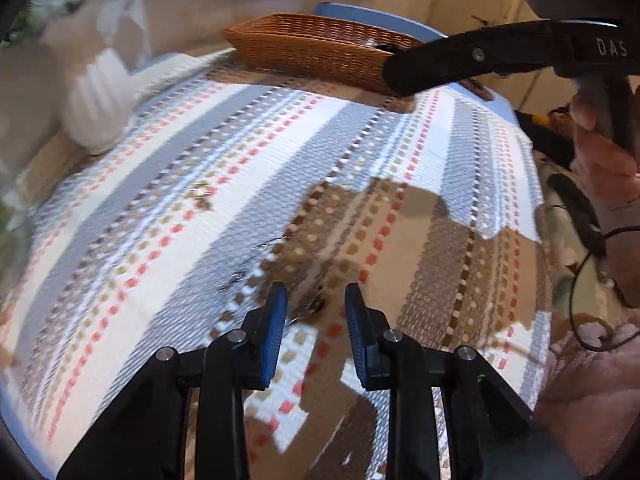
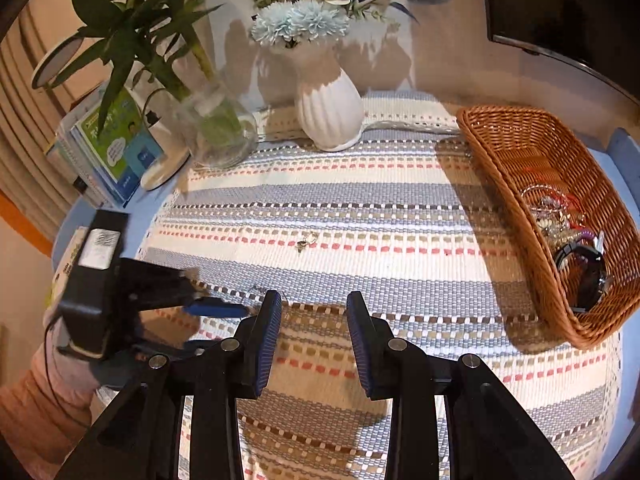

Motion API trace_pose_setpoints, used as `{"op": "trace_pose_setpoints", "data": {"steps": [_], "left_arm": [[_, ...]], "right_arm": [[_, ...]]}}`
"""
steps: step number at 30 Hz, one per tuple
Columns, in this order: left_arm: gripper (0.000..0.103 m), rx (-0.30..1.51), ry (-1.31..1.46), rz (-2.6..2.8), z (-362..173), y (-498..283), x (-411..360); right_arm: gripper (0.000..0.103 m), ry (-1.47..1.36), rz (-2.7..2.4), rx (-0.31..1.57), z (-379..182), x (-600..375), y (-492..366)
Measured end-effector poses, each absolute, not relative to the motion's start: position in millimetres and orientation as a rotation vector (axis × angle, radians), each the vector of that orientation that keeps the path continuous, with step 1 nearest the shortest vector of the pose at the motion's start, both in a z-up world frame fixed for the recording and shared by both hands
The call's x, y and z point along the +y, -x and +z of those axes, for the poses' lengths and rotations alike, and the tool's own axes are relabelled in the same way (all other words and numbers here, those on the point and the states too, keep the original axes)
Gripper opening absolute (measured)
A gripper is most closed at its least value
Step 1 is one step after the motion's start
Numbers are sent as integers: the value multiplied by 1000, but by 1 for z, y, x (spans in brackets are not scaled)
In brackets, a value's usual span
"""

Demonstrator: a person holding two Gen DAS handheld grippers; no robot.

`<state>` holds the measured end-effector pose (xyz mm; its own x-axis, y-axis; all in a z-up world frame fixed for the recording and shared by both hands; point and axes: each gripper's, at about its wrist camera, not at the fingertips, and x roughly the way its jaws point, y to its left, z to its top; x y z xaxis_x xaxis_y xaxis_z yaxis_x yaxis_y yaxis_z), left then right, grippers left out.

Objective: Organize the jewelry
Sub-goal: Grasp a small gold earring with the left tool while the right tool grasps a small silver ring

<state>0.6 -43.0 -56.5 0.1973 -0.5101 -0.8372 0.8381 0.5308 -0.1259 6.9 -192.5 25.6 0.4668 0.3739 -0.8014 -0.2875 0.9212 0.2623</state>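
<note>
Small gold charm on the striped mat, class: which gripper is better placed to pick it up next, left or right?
Probably left. The left gripper is open, low over the mat, on the same side as the gold charm. The right gripper is open too but sits higher, nearer the wicker basket.

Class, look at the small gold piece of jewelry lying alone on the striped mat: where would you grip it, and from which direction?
The gold piece lies flat, apart from the wicker basket and the white vase. Come straight down with an open tool, fingers straddling its narrow middle. It is flat and tiny, so a sideways approach would probably just push it along the striped mat.
</note>
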Motion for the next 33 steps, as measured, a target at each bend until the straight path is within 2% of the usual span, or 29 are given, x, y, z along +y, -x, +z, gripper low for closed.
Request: {"op": "trace_pose_setpoints", "data": {"steps": [5, 15, 23, 26, 29, 30, 33], "left_arm": [[29, 967, -370, -1017, -63, -1, -39], [29, 970, -325, -1082, -63, 3, -22], [29, 977, -295, -1093, -64, 1, -20], [29, 978, -282, -1090, -64, 2, -19], [29, 983, -270, -1091, -64, 0, -18], [29, 984, -269, -1090, -65, -3, -20], [29, 973, -287, -1082, -64, 0, -21]], "right_arm": [[35, -99, 390, 1028, 14, -181, -25], [35, -67, 366, 1086, -53, -127, -70], [35, 7, 312, 1027, -63, -101, -86], [32, 92, 287, 994, -65, -92, -86], [18, 166, 261, 959, -67, -87, -80], [10, 154, 269, 965, -66, -90, -79], [10, 73, 278, 990, -64, -109, -73]]}}
